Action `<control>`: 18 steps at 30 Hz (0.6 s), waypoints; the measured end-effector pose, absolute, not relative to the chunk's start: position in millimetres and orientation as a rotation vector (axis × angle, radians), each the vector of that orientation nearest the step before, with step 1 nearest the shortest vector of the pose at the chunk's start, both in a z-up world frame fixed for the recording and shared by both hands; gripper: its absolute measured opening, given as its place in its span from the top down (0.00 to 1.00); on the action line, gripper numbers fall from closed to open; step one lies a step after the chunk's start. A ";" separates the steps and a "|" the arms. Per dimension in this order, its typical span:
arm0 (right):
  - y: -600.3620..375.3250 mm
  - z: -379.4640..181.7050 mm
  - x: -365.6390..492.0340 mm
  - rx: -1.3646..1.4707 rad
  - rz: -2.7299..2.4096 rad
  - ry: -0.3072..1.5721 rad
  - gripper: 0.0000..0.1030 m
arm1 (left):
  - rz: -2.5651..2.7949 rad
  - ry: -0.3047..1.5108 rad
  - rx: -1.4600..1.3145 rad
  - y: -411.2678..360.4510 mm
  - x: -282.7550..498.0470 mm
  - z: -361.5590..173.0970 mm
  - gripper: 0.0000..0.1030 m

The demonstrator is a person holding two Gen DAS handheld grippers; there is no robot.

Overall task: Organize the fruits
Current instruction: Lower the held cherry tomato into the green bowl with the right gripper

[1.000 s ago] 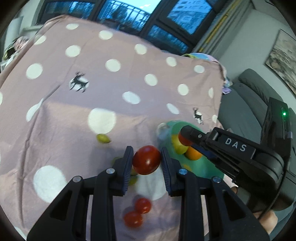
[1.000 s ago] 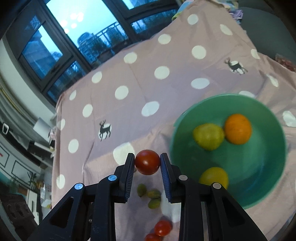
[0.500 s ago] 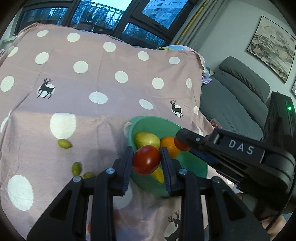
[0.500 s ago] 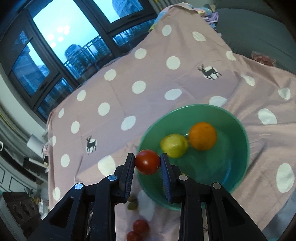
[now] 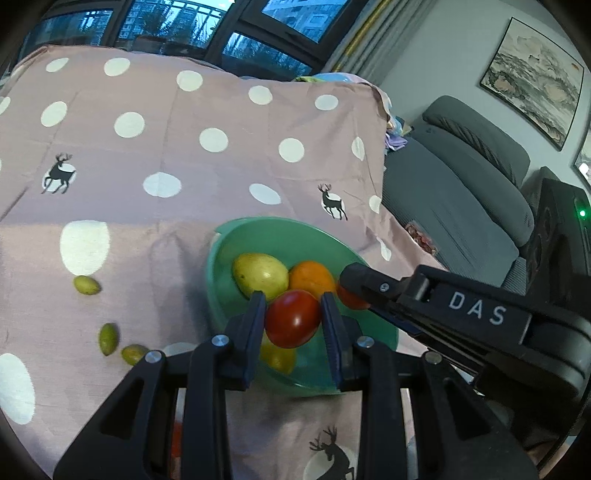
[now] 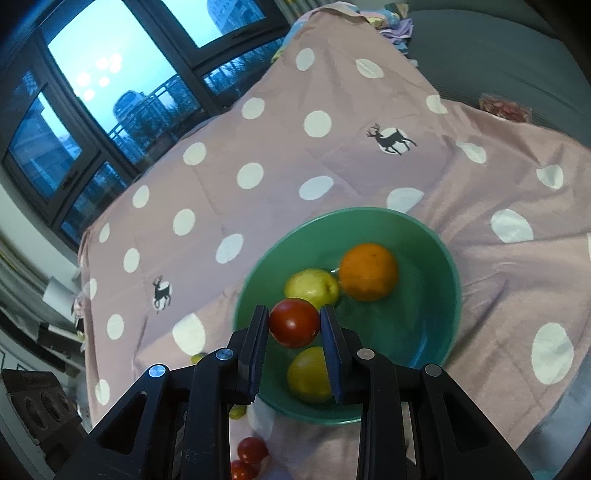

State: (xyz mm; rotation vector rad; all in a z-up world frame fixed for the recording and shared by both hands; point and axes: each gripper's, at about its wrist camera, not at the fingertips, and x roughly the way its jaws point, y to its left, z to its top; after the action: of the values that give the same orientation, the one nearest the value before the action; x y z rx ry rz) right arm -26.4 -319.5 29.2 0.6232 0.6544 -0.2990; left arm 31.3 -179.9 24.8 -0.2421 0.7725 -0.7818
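Left wrist view: the left gripper (image 5: pixel 293 314) clamps a red tomato (image 5: pixel 293 318) between its two black fingers, the pads pressed against the fruit's sides, above the near part of a green bowl (image 5: pixel 229 254). The bowl sits on a pink tablecloth (image 5: pixel 184 122) printed with white dots and dark deer. Inside it lie a yellow-green fruit (image 5: pixel 260 275), an orange (image 5: pixel 311 278) touching it, and a yellow fruit (image 5: pixel 279 356) at the near side, partly hidden behind the tomato. From the right, the right gripper (image 5: pixel 352 290), lettered "DAS", reaches over the bowl's rim with a second red tomato (image 5: pixel 351 297) at its tip, largely covered by its finger. Three small green olive-like fruits (image 5: pixel 108 333) lie loose on the cloth to the left of the bowl, well apart from it. A grey sofa (image 5: pixel 461 177) and a framed painting (image 5: pixel 535 77) fill the right background; dark-framed windows (image 5: pixel 184 26) run along the top.

Right wrist view: the right gripper (image 6: pixel 294 325) grips its red tomato (image 6: pixel 294 323), both pads tight on the fruit, above the near-left part of the green bowl (image 6: pixel 436 325). In the bowl, the yellow-green fruit (image 6: pixel 312 288) touches the orange (image 6: pixel 368 271), and the yellow fruit (image 6: pixel 308 374) lies nearer, partly behind the right-hand finger. Two more red tomatoes (image 6: pixel 251 450) rest on the tablecloth (image 6: pixel 258 147) below the bowl, between the gripper's fingers, with small green fruits (image 6: pixel 236 411) just beside them. Windows (image 6: pixel 110 74) show buildings under a blue sky.
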 end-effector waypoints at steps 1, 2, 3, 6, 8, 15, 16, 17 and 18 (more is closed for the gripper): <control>-320.8 28.8 -26.2 0.621 -0.306 0.658 0.70 | -0.783 0.776 -0.239 -182.0 31.5 24.0 0.71; -322.1 28.3 -26.7 0.619 -0.312 0.662 0.70 | -0.782 0.779 -0.237 -183.3 31.8 23.5 0.71; -323.0 28.2 -26.7 0.618 -0.312 0.663 0.70 | -0.783 0.783 -0.237 -184.8 32.2 22.6 0.71; -325.0 27.6 -27.1 0.614 -0.310 0.672 0.70 | -0.802 0.803 -0.243 -189.3 34.1 20.1 0.71; -325.2 27.3 -26.5 0.602 -0.316 0.681 0.70 | -0.812 0.807 -0.241 -191.8 33.7 19.3 0.71; -327.0 24.6 -26.7 0.581 -0.337 0.703 0.70 | -0.816 0.824 -0.239 -198.6 34.1 16.4 0.71; -327.6 24.5 -26.8 0.581 -0.338 0.704 0.70 | -0.817 0.826 -0.239 -199.2 34.8 16.1 0.71; -328.2 24.3 -26.7 0.581 -0.340 0.706 0.70 | -0.819 0.827 -0.239 -199.9 34.8 15.9 0.71; -328.3 24.1 -26.3 0.580 -0.343 0.708 0.70 | -0.820 0.828 -0.239 -200.8 35.2 15.7 0.71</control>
State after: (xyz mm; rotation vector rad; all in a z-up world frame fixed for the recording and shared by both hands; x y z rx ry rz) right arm -26.3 -328.3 24.1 0.5798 0.7080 -0.3429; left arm 35.2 -200.8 15.7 -0.2393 0.8281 -0.8197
